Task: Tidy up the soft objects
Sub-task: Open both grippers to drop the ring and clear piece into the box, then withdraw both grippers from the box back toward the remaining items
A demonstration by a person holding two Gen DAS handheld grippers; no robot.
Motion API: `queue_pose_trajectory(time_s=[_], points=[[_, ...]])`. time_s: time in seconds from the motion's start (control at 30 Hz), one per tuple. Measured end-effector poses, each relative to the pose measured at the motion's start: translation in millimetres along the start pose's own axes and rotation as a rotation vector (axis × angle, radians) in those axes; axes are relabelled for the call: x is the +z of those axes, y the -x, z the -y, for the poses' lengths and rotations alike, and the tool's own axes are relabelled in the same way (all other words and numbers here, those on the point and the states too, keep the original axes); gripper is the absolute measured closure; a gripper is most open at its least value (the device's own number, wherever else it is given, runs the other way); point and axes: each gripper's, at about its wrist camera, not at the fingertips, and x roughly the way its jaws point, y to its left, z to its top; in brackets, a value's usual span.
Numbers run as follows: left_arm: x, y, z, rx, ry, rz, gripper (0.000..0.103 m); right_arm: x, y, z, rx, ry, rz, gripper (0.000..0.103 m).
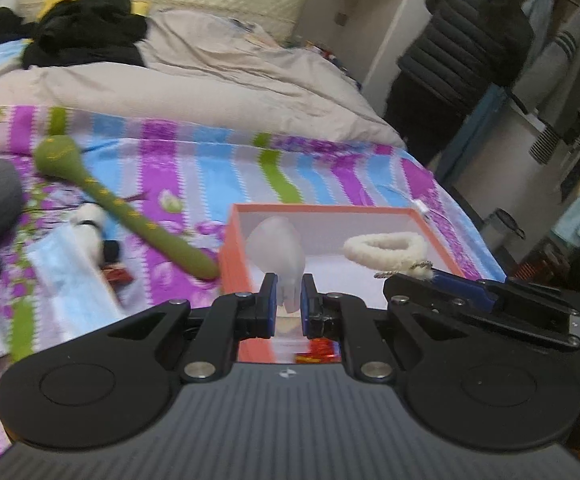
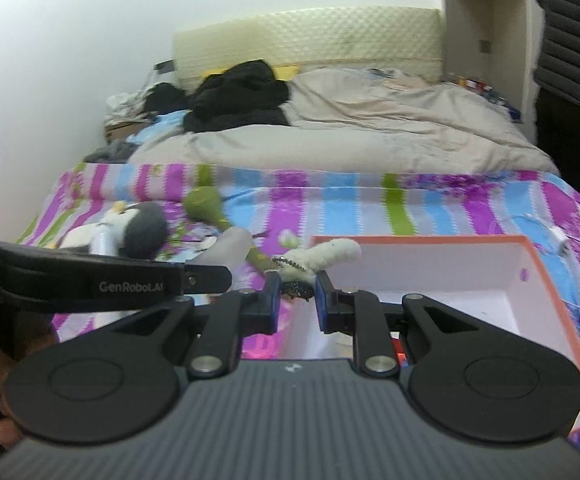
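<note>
Fingers of the left gripper (image 1: 290,298) pinch a pale grey soft toy (image 1: 277,250) over the near-left part of the orange box (image 1: 233,264) on the striped bed (image 1: 330,168). Right wrist view: the right gripper (image 2: 294,295) clamps a fluffy white ring (image 2: 326,258) above the box's left edge.

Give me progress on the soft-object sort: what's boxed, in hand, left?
Boxed: nothing clearly set down in the orange box yet. In hand: left gripper pinches a pale grey soft piece above the box; right gripper holds a cream fuzzy loop by its dark beaded end at the box edge. Left on the bedsheet: green plush, grey-white plush, blue mask.
</note>
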Motion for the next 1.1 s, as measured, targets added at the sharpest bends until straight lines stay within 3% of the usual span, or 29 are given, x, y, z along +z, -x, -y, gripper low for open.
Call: queue_pose_trajectory(time_s=[0.33, 0.6, 0.83, 0.9, 1.1], points=[[-4, -84, 59, -0.104, -0.072, -0.128, 0.089, -27, -21, 87, -0.153, -0.13, -0.129, 0.082], [-17, -148, 88, -0.134, -0.105, -0.259, 0.087, -54, -42, 133, -0.219, -0.222, -0.245, 0.081], [-27, -167, 99, -0.124, -0.137, -0.313, 0.064, -67, -50, 145, -0.212, -0.275, -0.285, 0.078], [-26, -165, 99, -0.121, -0.147, -0.306, 0.061, -67, -48, 145, -0.214, -0.285, -0.288, 0.068], [-19, -143, 104, -0.126, -0.166, -0.256, 0.061, -57, -29, 137, -0.218, -0.279, -0.236, 0.067]])
